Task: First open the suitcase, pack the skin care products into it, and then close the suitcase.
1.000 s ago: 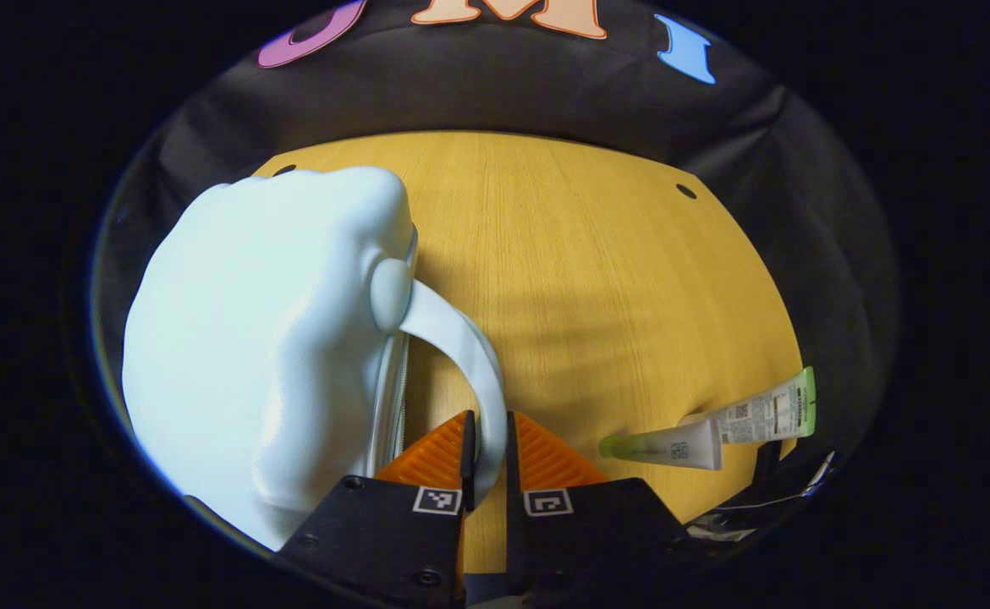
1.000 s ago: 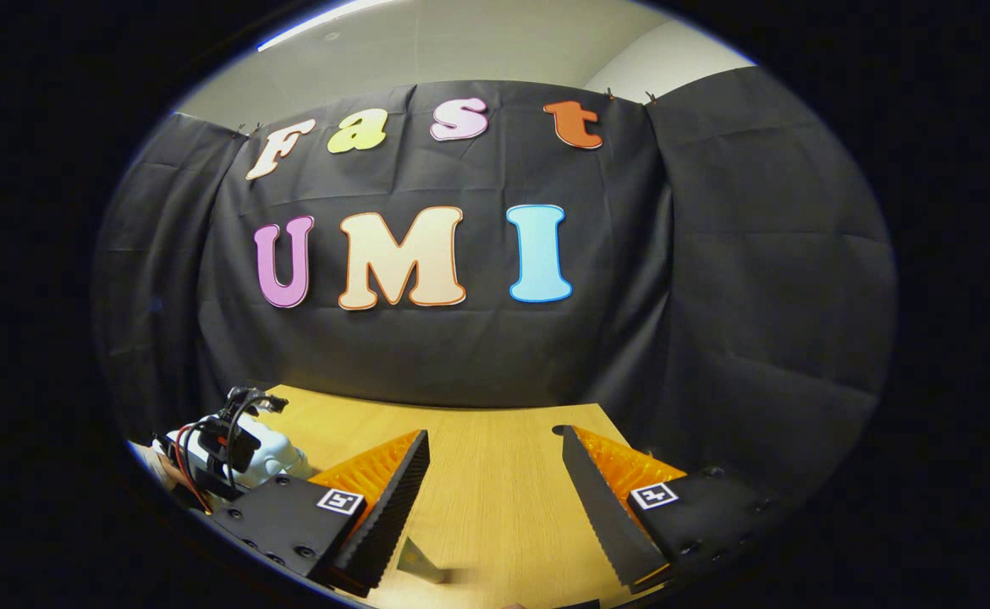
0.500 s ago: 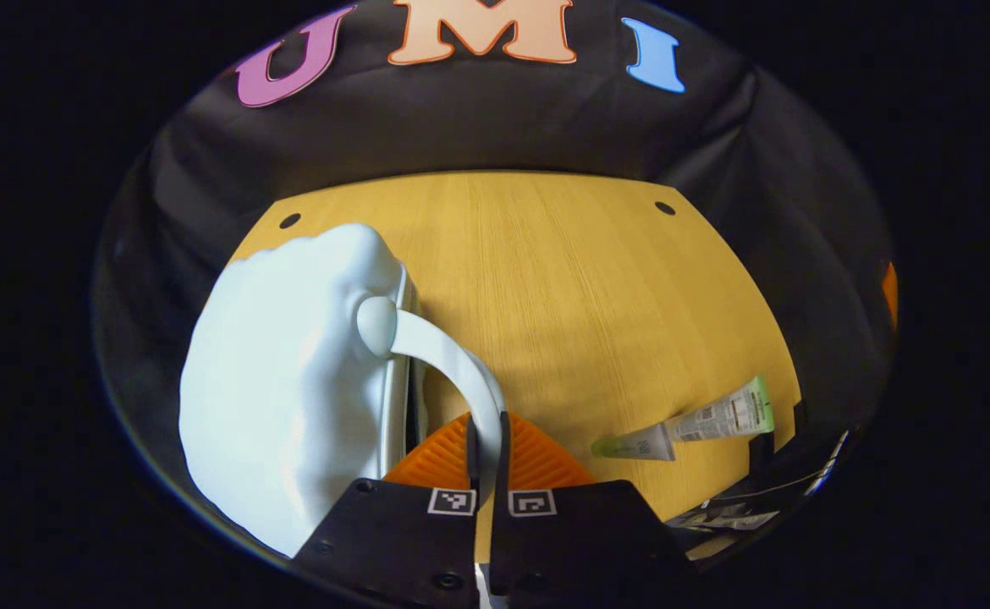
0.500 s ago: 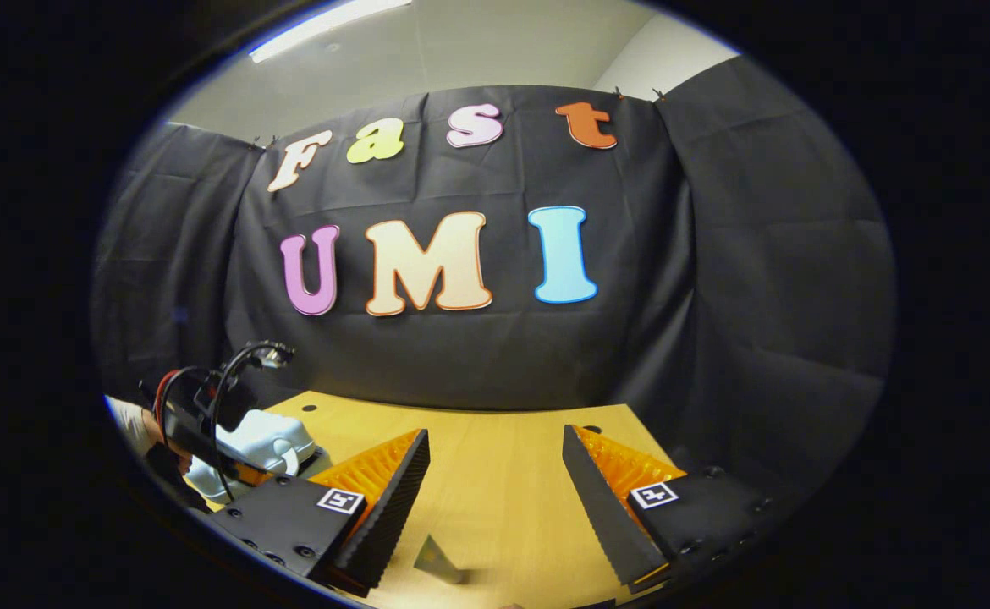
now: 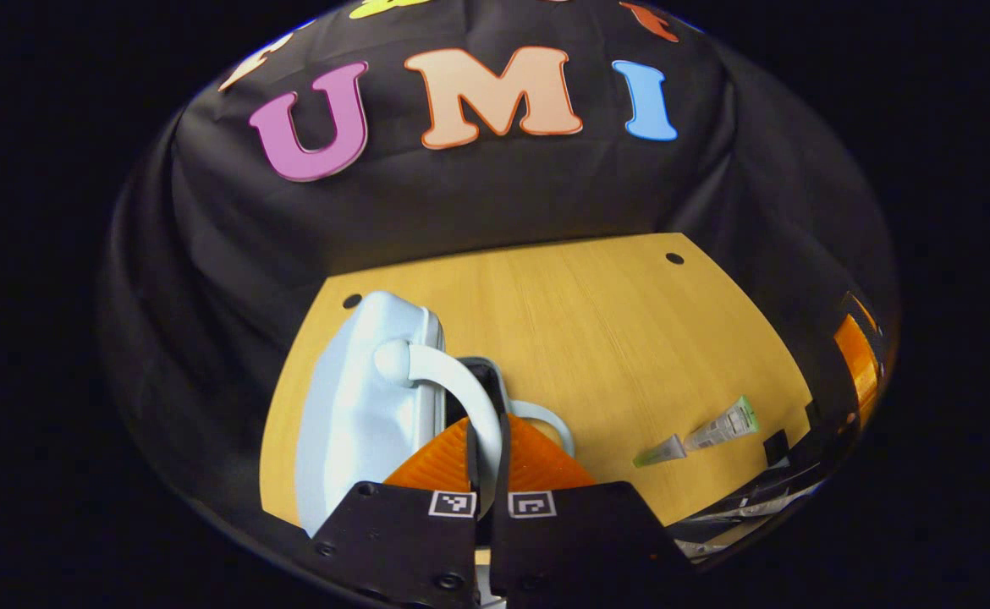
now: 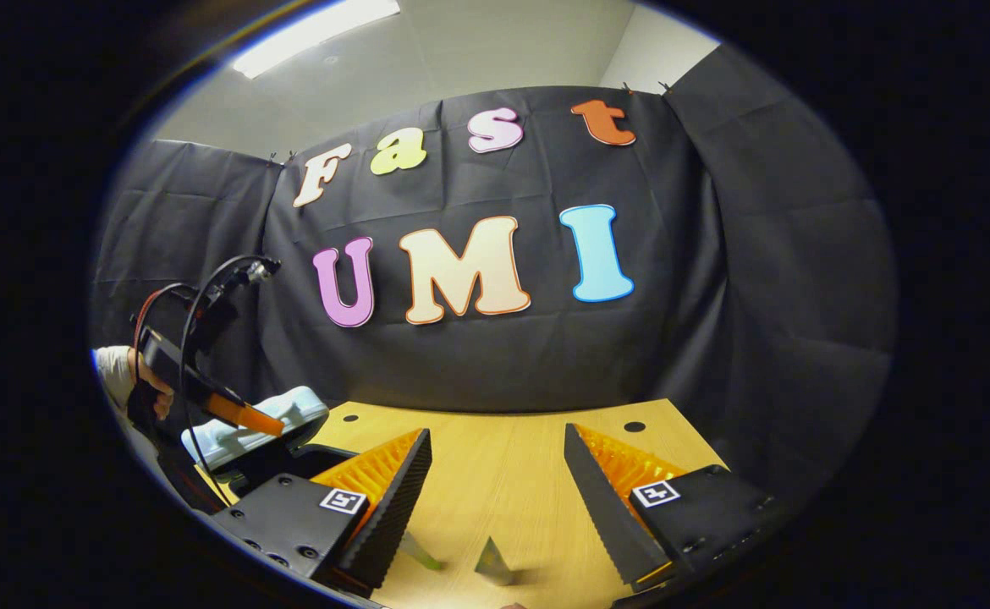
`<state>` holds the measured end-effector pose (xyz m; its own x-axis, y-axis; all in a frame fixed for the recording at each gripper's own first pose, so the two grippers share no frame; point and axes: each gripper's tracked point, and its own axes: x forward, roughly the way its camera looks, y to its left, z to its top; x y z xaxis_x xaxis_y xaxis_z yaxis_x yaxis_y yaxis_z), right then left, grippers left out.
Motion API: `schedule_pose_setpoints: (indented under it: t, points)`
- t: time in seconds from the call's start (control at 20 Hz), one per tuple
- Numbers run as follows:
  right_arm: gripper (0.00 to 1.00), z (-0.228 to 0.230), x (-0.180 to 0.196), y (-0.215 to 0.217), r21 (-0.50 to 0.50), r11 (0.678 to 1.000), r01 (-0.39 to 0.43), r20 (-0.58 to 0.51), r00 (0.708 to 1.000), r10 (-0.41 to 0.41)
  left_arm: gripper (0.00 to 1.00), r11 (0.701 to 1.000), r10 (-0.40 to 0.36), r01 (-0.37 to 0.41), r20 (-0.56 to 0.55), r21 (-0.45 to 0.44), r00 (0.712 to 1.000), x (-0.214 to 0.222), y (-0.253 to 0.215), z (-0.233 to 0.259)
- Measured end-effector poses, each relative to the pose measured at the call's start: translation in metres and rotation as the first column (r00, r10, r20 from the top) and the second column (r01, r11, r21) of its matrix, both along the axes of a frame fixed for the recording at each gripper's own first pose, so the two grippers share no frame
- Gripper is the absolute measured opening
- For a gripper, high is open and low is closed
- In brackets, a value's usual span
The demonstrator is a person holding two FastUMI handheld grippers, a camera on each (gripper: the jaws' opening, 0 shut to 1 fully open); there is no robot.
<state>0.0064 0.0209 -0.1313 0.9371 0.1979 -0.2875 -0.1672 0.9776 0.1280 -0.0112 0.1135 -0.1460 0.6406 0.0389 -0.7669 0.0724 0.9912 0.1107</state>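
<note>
Left gripper (image 5: pixel 488 457) jaws clamp the handle (image 5: pixel 461 393), suitcase (image 5: pixel 360 406) lid lifted ajar

The pale blue hard-shell suitcase (image 5: pixel 360 406) stands partly open at the table's left side, its lid (image 6: pixel 258 419) raised off the dark-lined lower half. 2 curved handles show: 1 on the lid (image 5: pixel 453 385), 1 on the lower half (image 5: pixel 546 419). A green-capped skin care tube (image 5: pixel 702 433) lies flat, well apart to the right.
</note>
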Motion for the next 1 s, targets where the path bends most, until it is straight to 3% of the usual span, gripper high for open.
schedule_pose_setpoints:
  t: [0.3, 0.5, 0.8, 1.0]
  points:
    - [0.95, 0.013, -0.005, 0.039, -0.017, 0.999, 0.045, 0.040, 0.998, -0.045, 0.00, 0.996, 0.085, -0.082, 0.110, -0.026, 0.990, 0.008, 0.087, 0.045]
    - [0.98, 0.028, -0.005, 0.056, -0.055, 0.995, 0.079, 0.078, 0.994, -0.074, 0.00, 0.995, 0.100, -0.100, 0.150, -0.007, 0.984, 0.003, 0.146, 0.063]
    - [0.95, 0.044, -0.006, 0.091, -0.099, 0.984, 0.146, 0.141, 0.981, -0.131, 0.00, 0.988, 0.148, -0.156, 0.188, 0.025, 0.971, 0.001, 0.244, 0.059]
    - [1.00, 0.043, -0.009, 0.115, -0.134, 0.974, 0.184, 0.165, 0.973, -0.161, 0.00, 0.983, 0.176, -0.183, 0.199, 0.015, 0.964, -0.004, 0.306, 0.050]
